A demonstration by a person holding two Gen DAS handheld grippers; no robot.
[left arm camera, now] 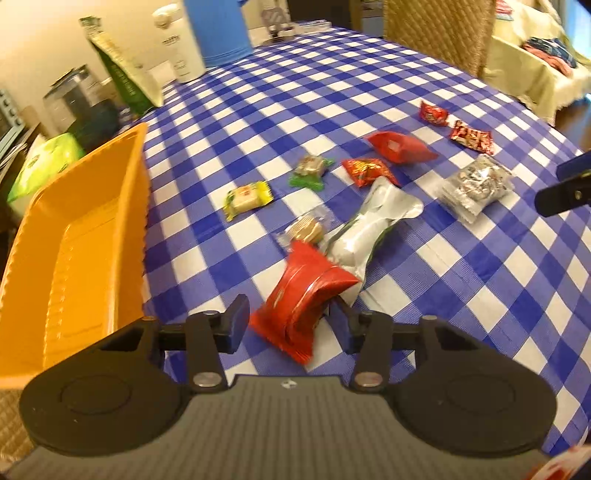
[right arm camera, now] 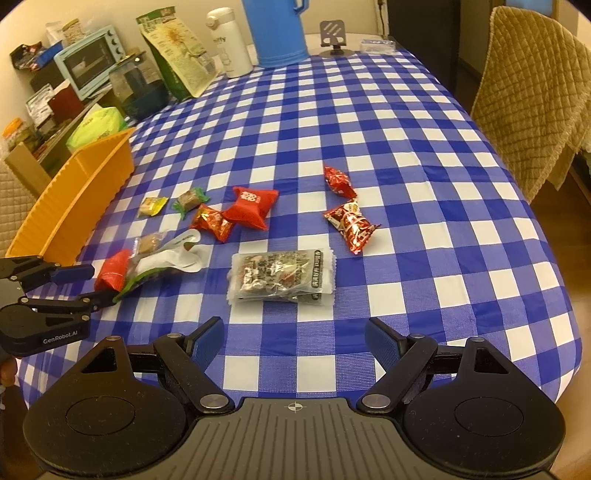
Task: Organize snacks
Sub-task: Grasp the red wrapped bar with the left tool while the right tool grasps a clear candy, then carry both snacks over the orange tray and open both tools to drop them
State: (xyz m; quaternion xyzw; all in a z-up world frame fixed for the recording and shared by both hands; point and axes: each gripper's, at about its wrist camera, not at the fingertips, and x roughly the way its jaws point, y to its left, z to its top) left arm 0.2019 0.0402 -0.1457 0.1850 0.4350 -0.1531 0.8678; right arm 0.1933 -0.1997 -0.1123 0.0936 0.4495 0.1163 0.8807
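Several wrapped snacks lie on the blue-and-white checked tablecloth (right arm camera: 369,122). My left gripper (left arm camera: 290,321) is open, its fingers on either side of a red packet (left arm camera: 303,295), which also shows in the right wrist view (right arm camera: 112,271). A silver-white pouch (left arm camera: 365,229) lies just beyond it. An orange basket (left arm camera: 74,258) stands to the left, also in the right wrist view (right arm camera: 74,199). My right gripper (right arm camera: 295,339) is open and empty, just short of a clear pack of dark snacks (right arm camera: 280,277).
Further out lie a red pillow pack (right arm camera: 251,206), red candies (right arm camera: 351,221), a yellow sweet (right arm camera: 151,206) and a green-wrapped one (right arm camera: 190,201). A blue jug (right arm camera: 277,29), white bottle (right arm camera: 229,44) and green bag (right arm camera: 177,55) stand at the back. A padded chair (right arm camera: 528,110) is at right.
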